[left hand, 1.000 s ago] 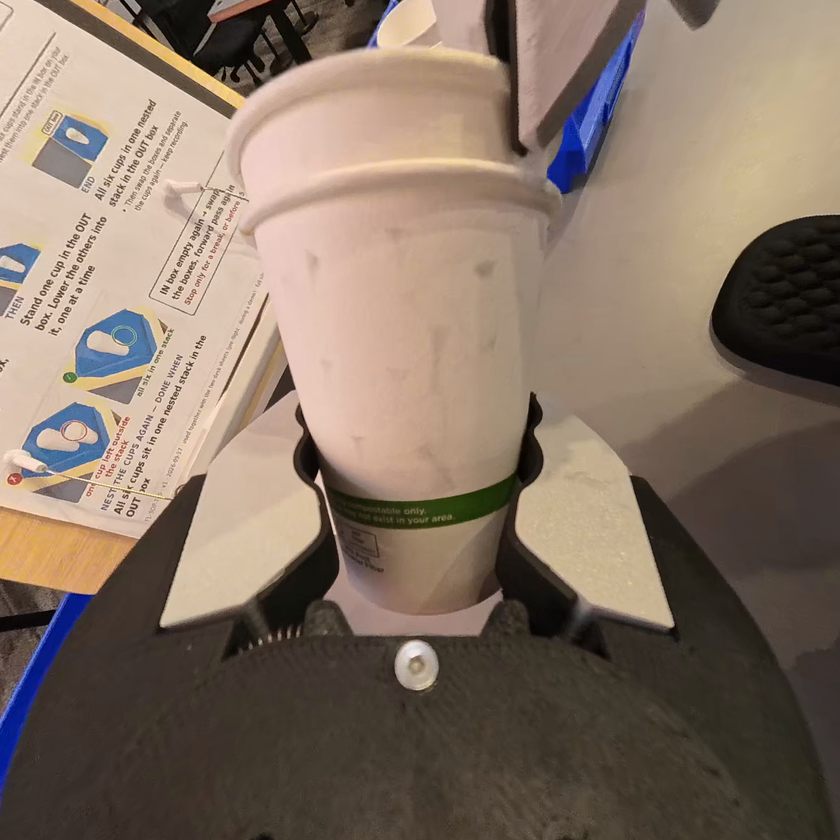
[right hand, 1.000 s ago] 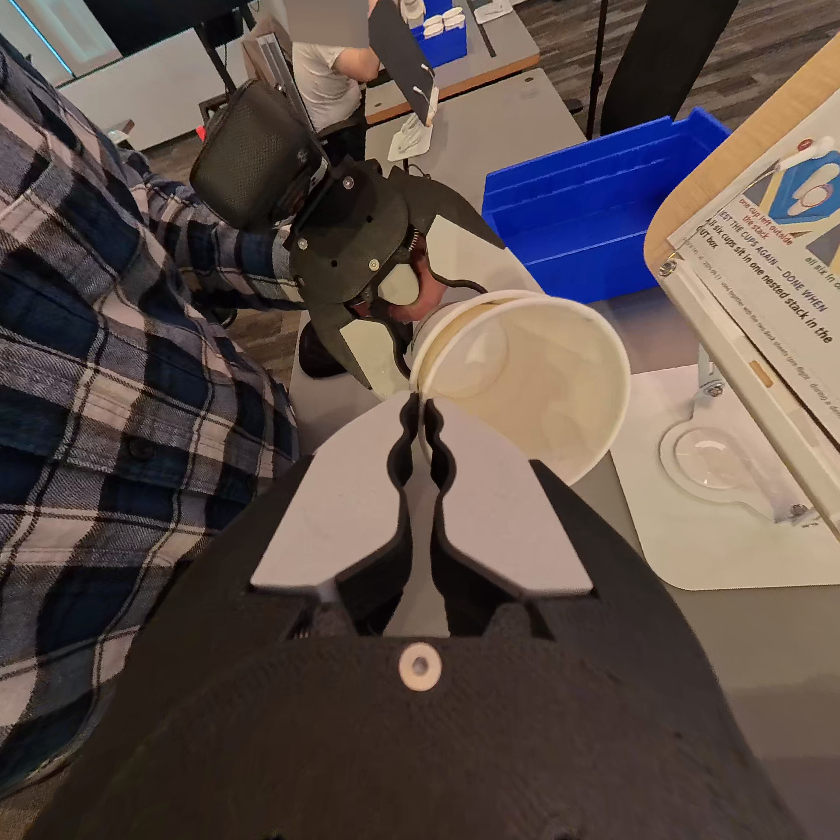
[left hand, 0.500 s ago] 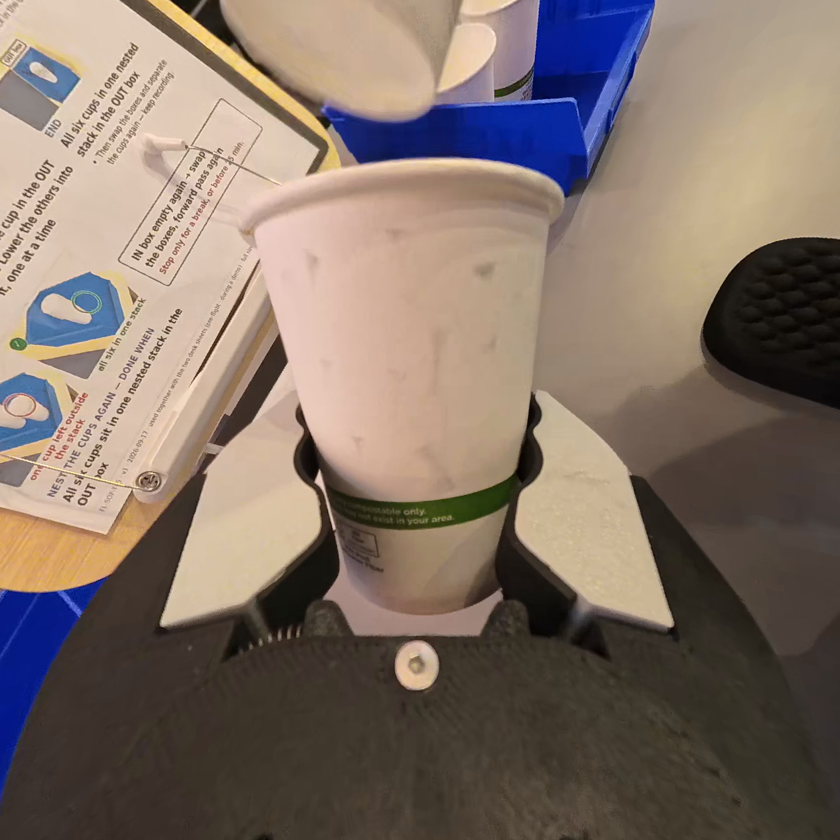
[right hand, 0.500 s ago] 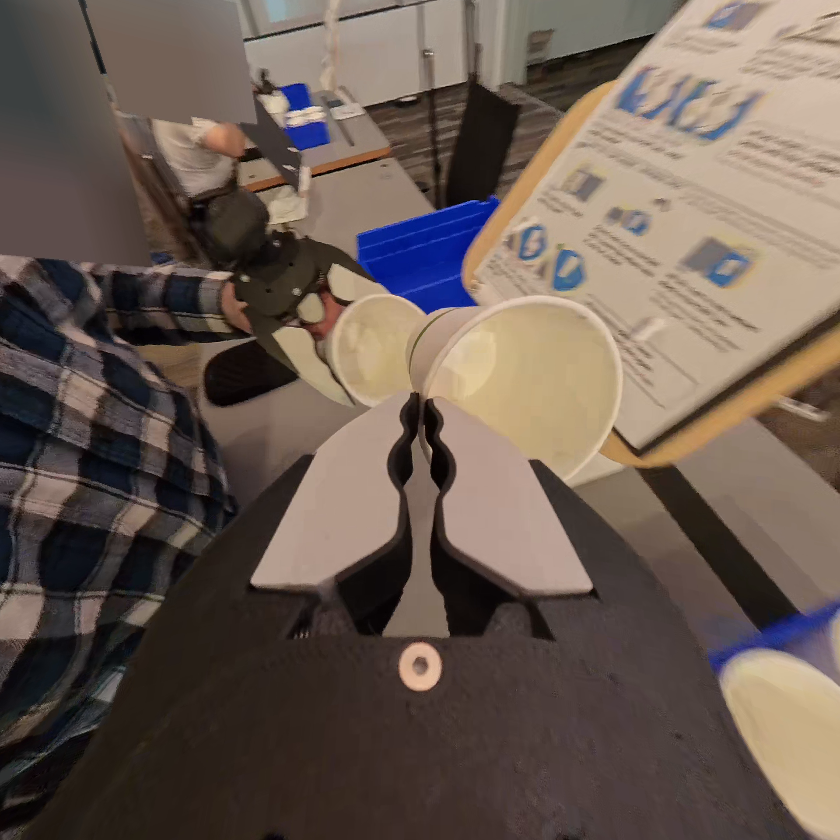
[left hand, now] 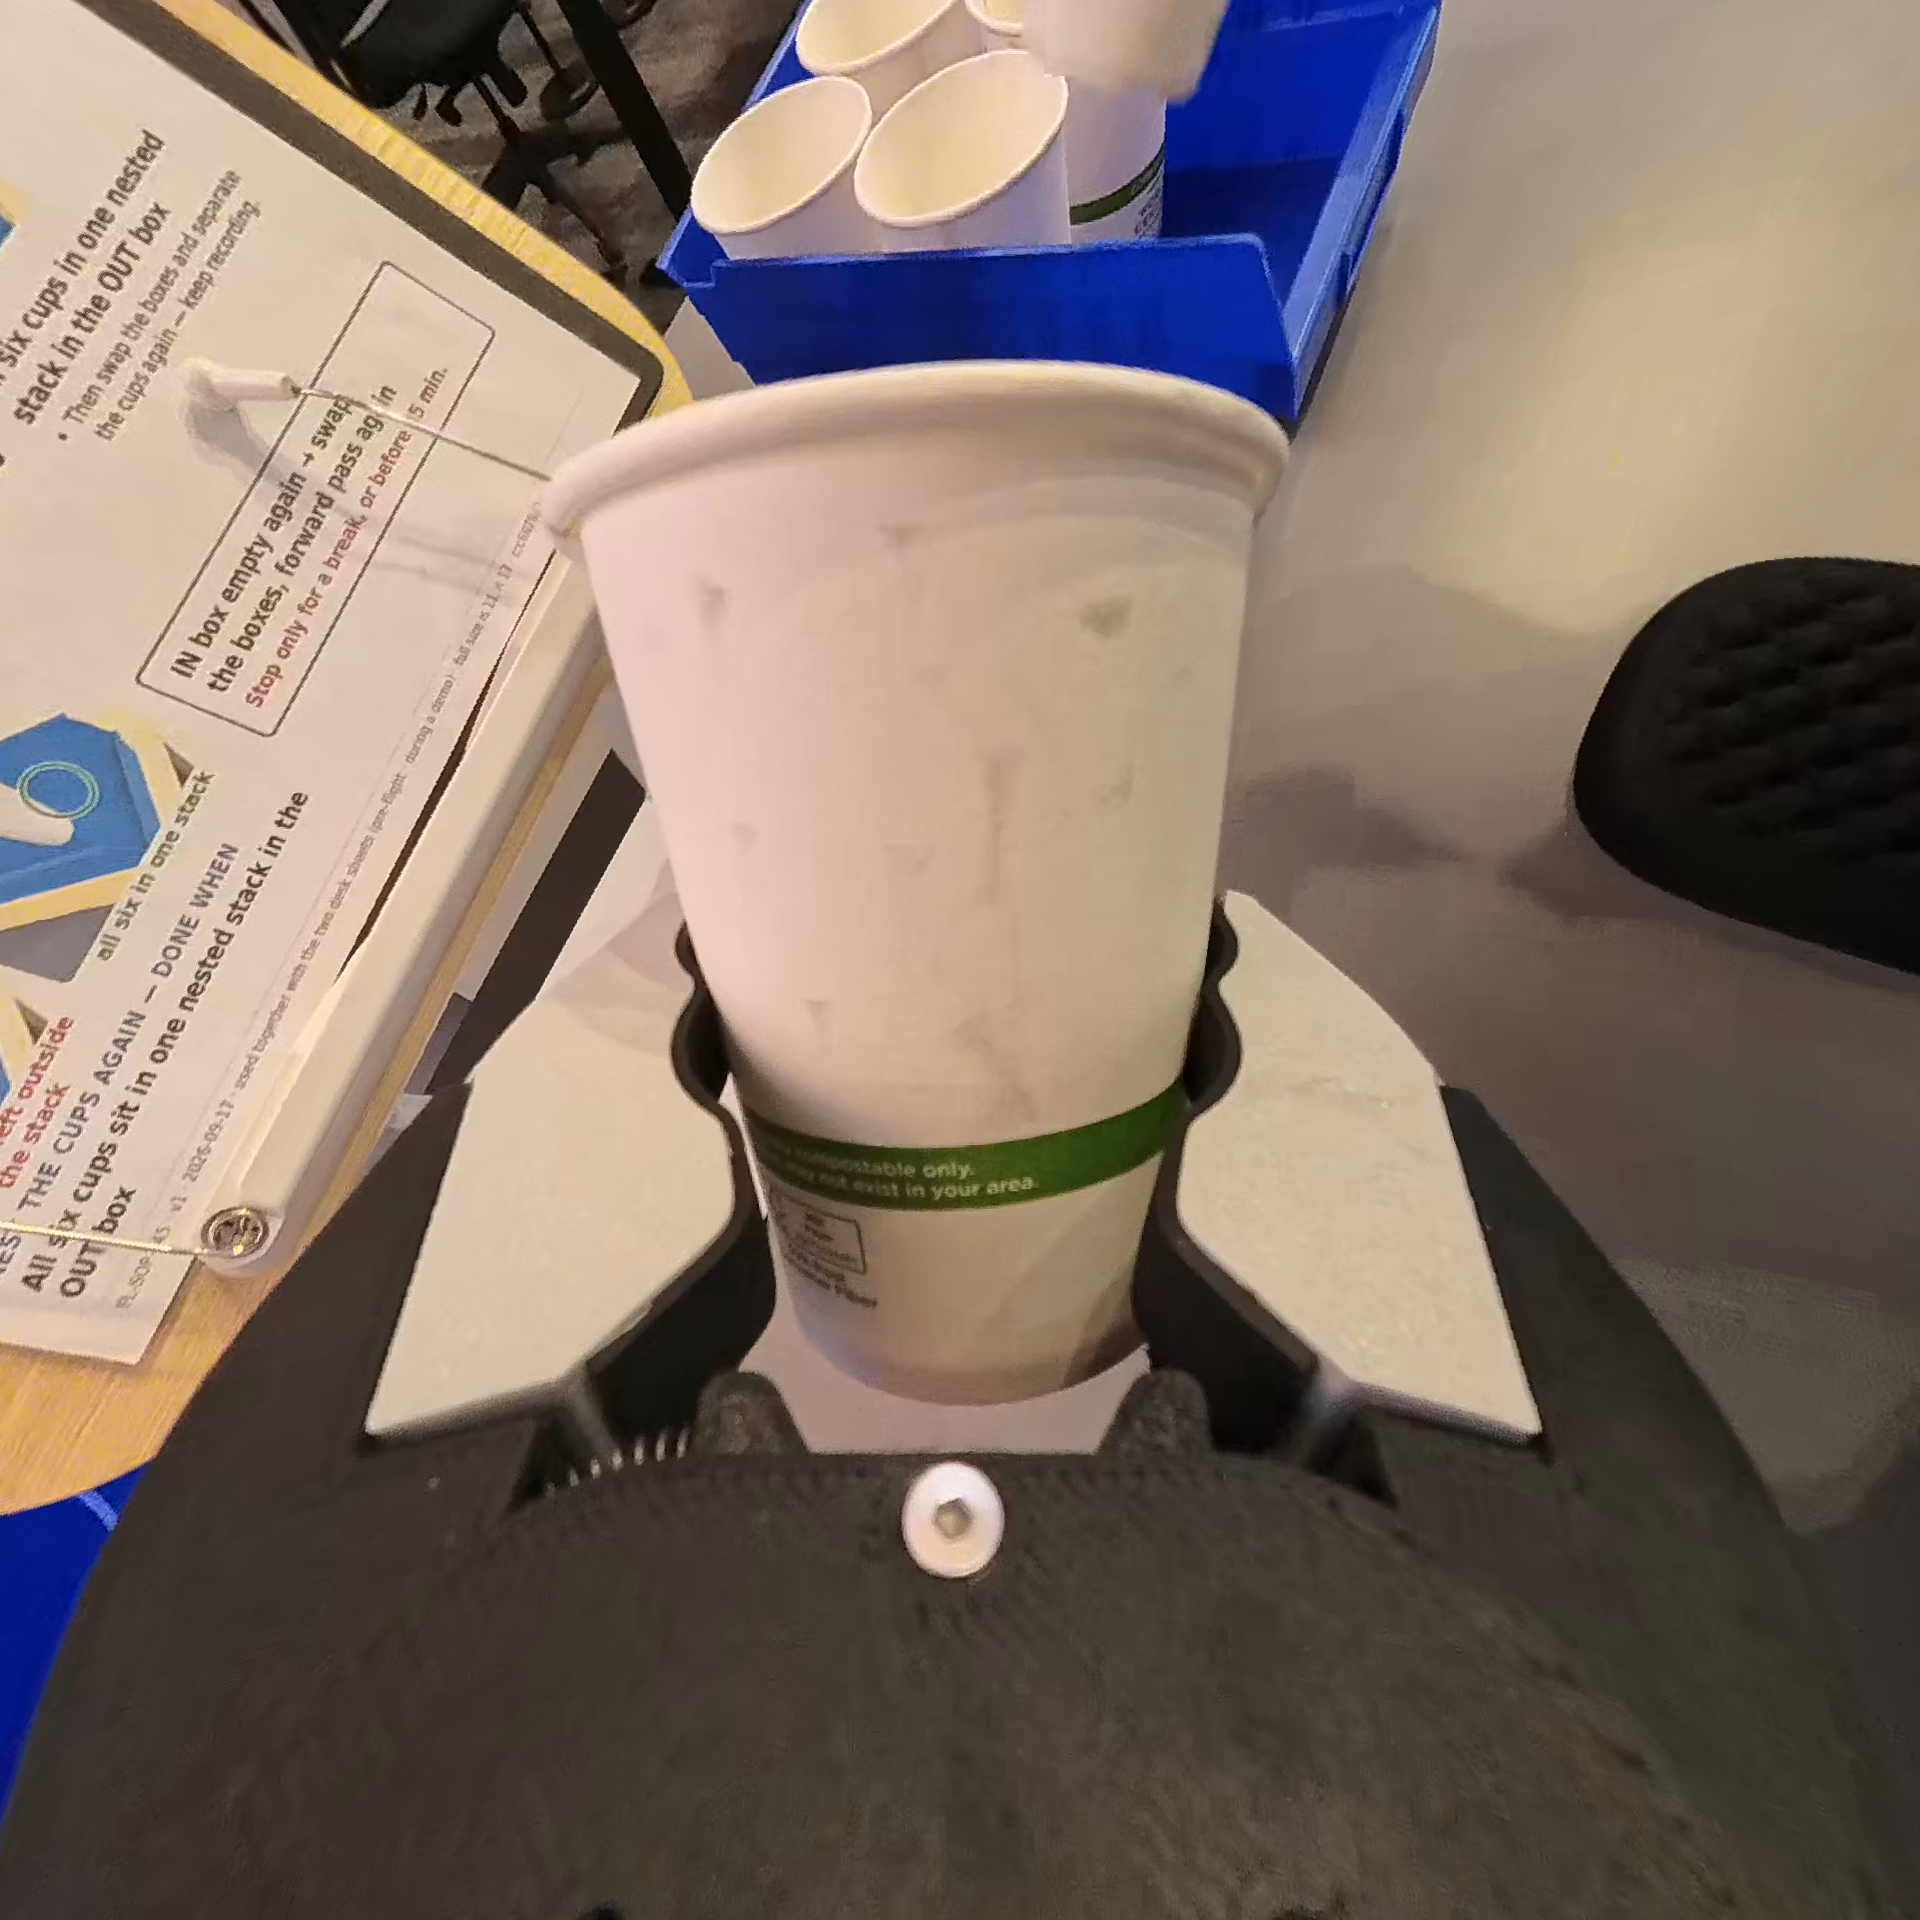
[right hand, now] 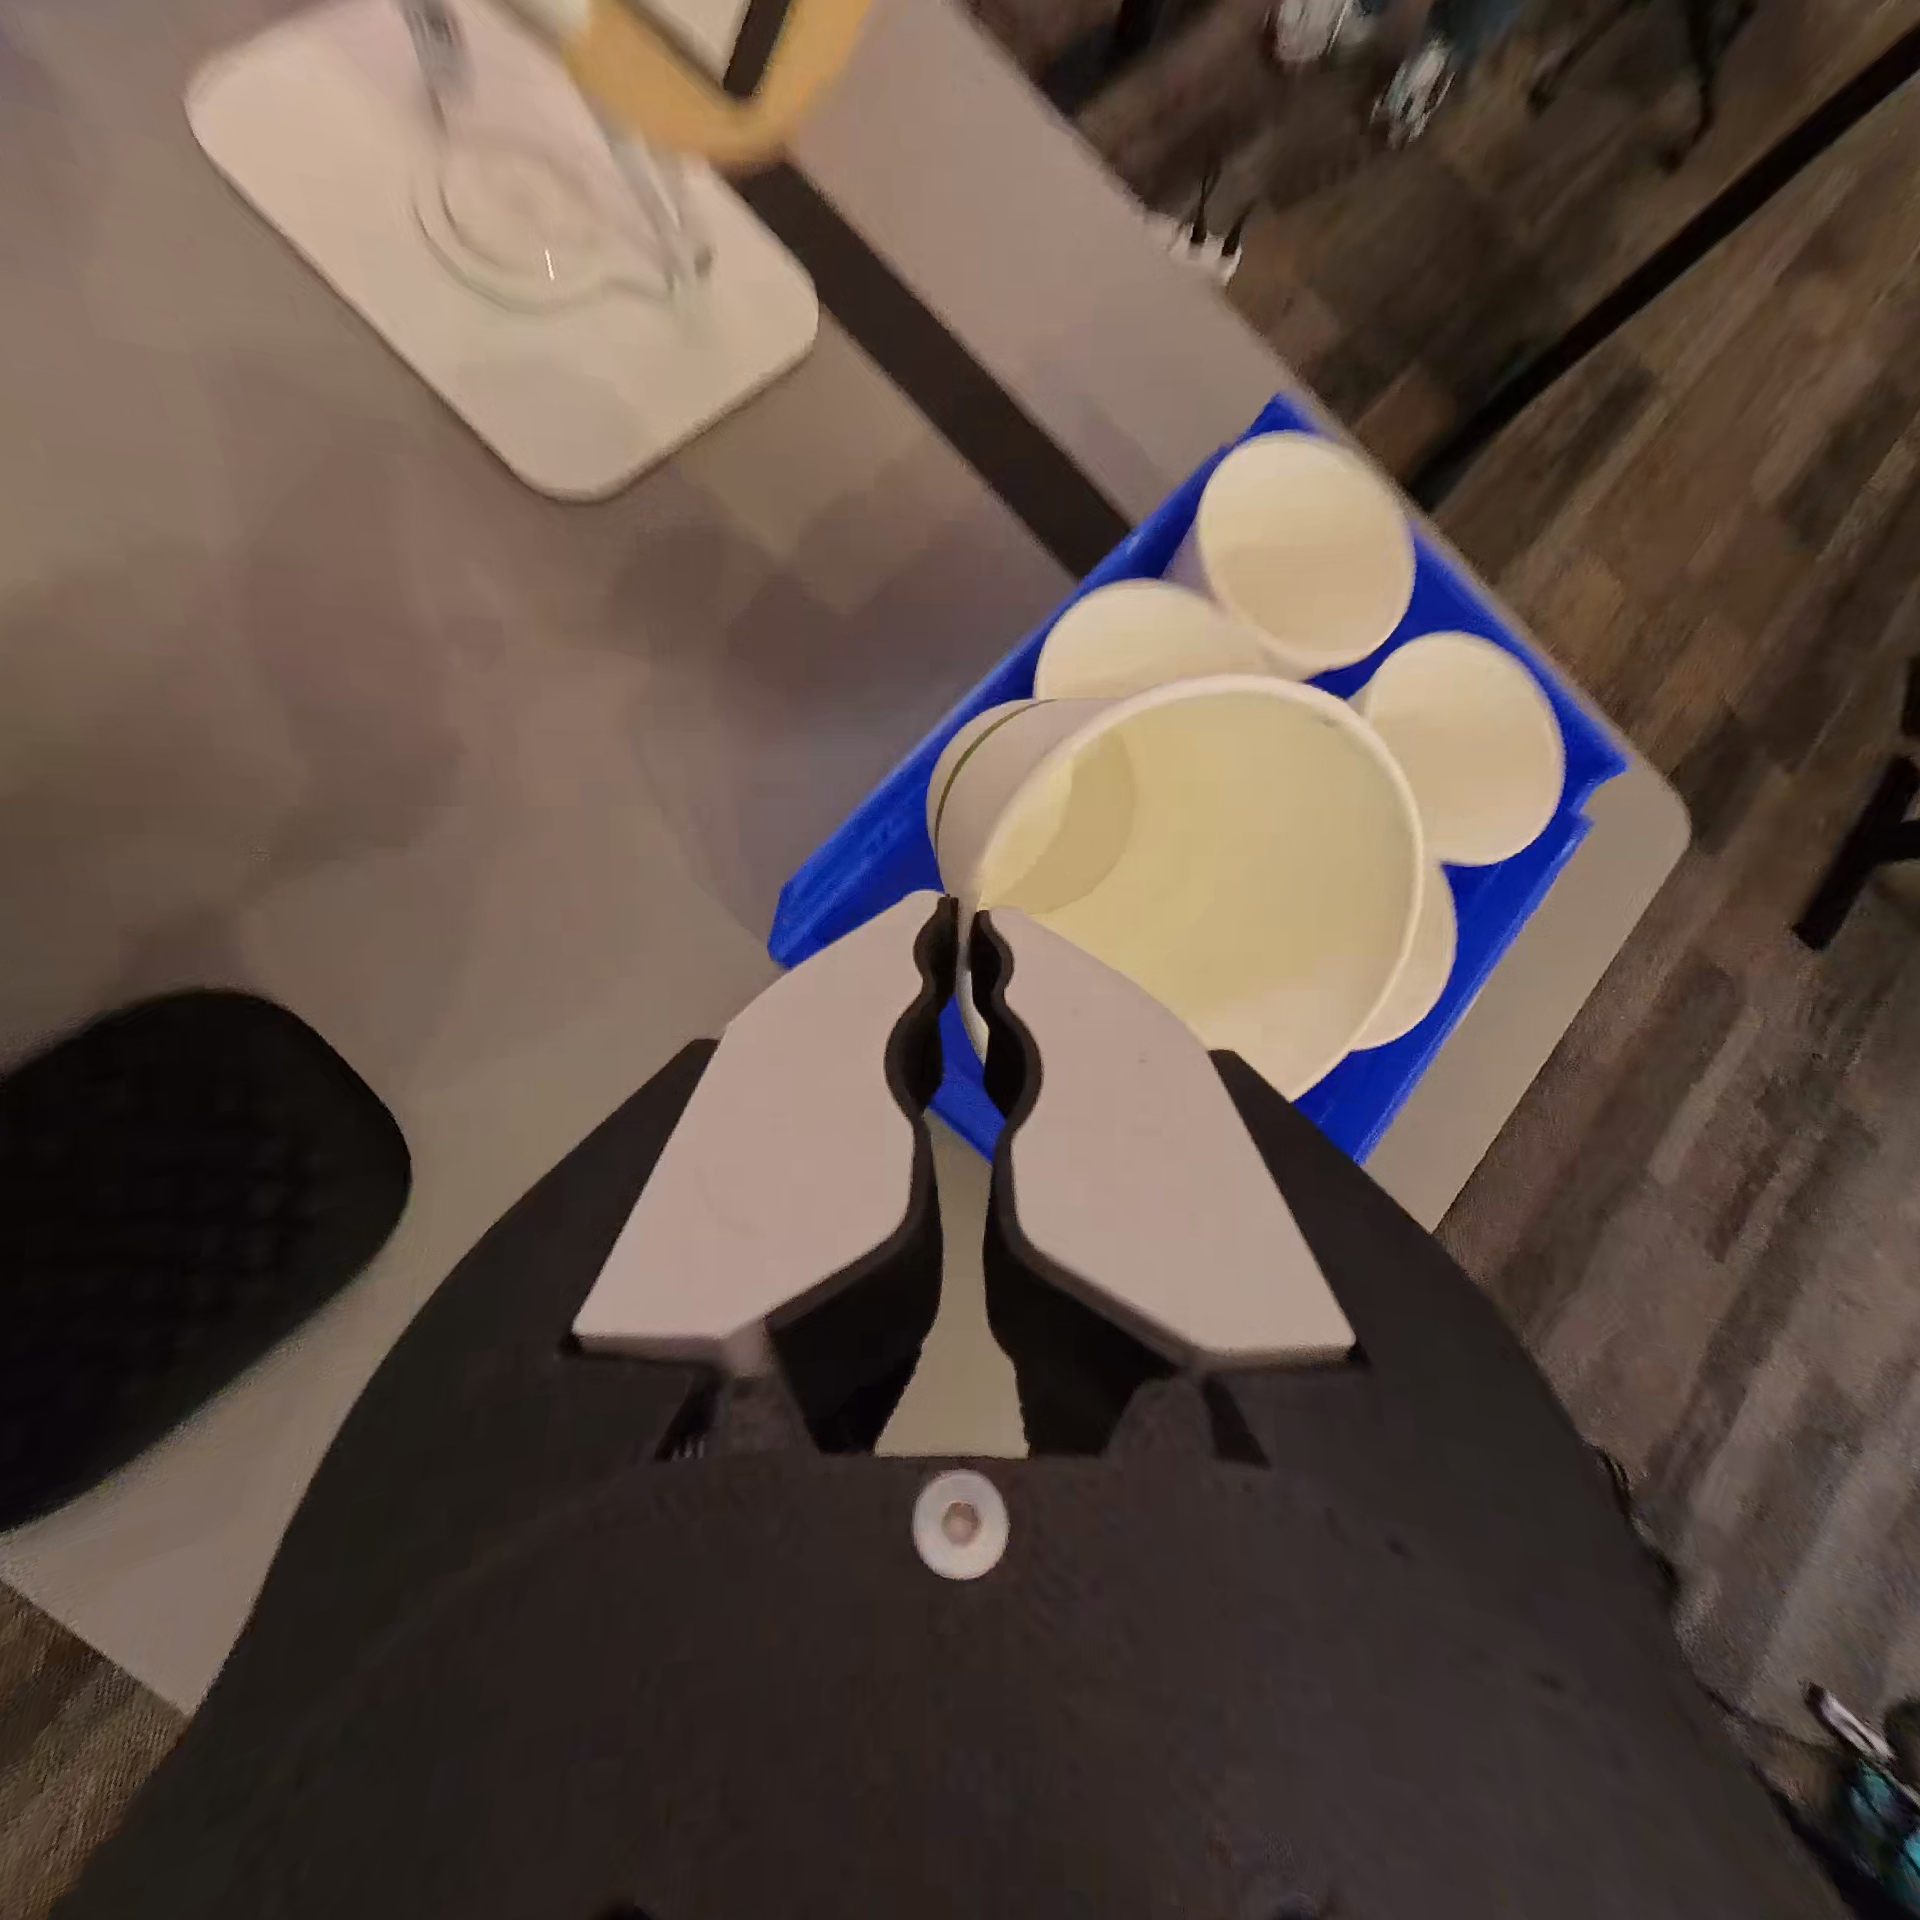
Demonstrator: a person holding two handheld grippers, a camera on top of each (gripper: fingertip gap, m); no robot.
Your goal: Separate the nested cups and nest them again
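Observation:
In the left wrist view my left gripper (left hand: 956, 945) is shut on a white paper cup with a green band (left hand: 914, 727). Both pads press its lower sides and it stands upright, alone. In the right wrist view my right gripper (right hand: 961, 914) is shut on the rim wall of another white cup (right hand: 1195, 862), which hangs tilted with its mouth toward me over the blue bin (right hand: 862, 852). Three loose white cups (right hand: 1304, 551) (right hand: 1465, 743) (right hand: 1132, 639) show in that bin. The bin (left hand: 987, 312) and its cups (left hand: 779, 171) also show ahead in the left wrist view.
An instruction sheet on a wooden board (left hand: 260, 623) stands at the left on a white base (right hand: 499, 260). A black mesh pad (left hand: 1766, 758) lies at the right of the grey table (left hand: 1558, 416). The table's edge (right hand: 1558, 1039) runs just beyond the bin. My hands' fingertips stand some 30 cm from each other.
My right gripper pulled the inner cup out of the cup in my left gripper and swung it over the blue bin. The left gripper kept its cup and hardly moved.

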